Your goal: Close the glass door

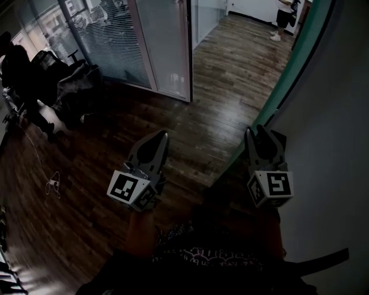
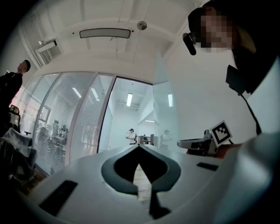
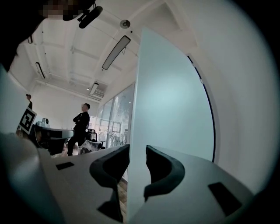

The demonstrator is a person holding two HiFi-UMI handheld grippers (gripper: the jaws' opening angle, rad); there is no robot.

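Note:
The glass door (image 1: 290, 82) runs as a greenish edge from the upper right down toward me, close to the white wall. My right gripper (image 1: 259, 131) points along it. In the right gripper view the door (image 3: 175, 109) has its edge between the jaws of the right gripper (image 3: 138, 149). The left pad lies at the edge, while a strip of glass shows before the right pad, so the jaws stand open around it. My left gripper (image 1: 163, 136) hangs over the wood floor left of the door. In its own view the left gripper (image 2: 139, 147) is shut and holds nothing.
A glass partition with blinds (image 1: 115, 40) stands at the back left, office chairs (image 1: 63, 80) before it. A person (image 1: 284, 17) stands far down the corridor, another (image 3: 80, 127) by the chairs. A cable (image 1: 53, 184) lies on the floor at left.

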